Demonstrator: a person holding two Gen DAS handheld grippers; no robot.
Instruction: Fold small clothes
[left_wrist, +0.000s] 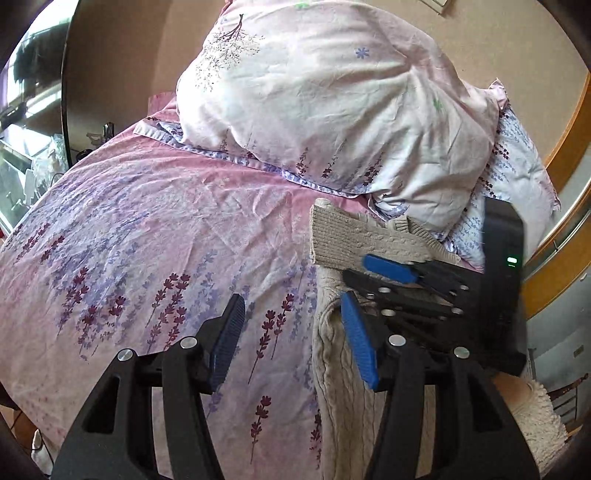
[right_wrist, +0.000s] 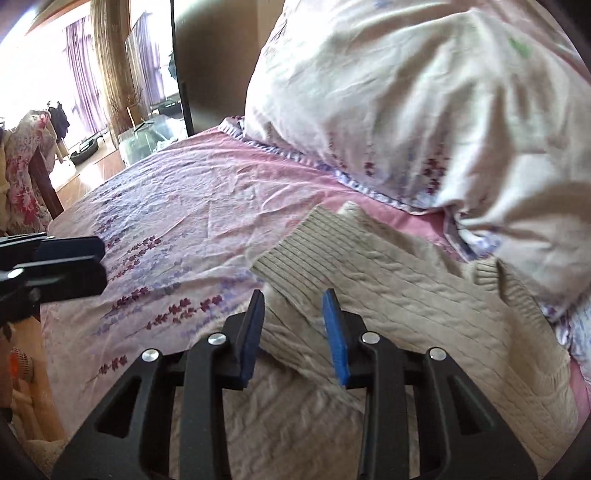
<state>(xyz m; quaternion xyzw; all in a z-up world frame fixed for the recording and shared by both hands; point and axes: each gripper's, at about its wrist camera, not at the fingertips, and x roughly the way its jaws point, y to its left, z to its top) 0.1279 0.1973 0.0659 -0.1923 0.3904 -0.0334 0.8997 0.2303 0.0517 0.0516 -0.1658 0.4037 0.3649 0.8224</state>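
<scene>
A: Where is the sweater?
B: The beige cable-knit sweater (right_wrist: 388, 295) lies on the floral bedsheet (left_wrist: 147, 229), beside the pillows (left_wrist: 314, 92), one ribbed sleeve already folded across; more folds seem needed.
A: And the grippers?
B: The left gripper (left_wrist: 291, 332) hangs half open, empty, over open sheet. The right gripper (right_wrist: 293, 328), partly open, straddles the sleeve without pinching.

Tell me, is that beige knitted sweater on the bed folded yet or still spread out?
Partly folded. The sweater has one ribbed-cuff sleeve laid across its body, but the rest lies flat on the pink bedsheet.
</scene>
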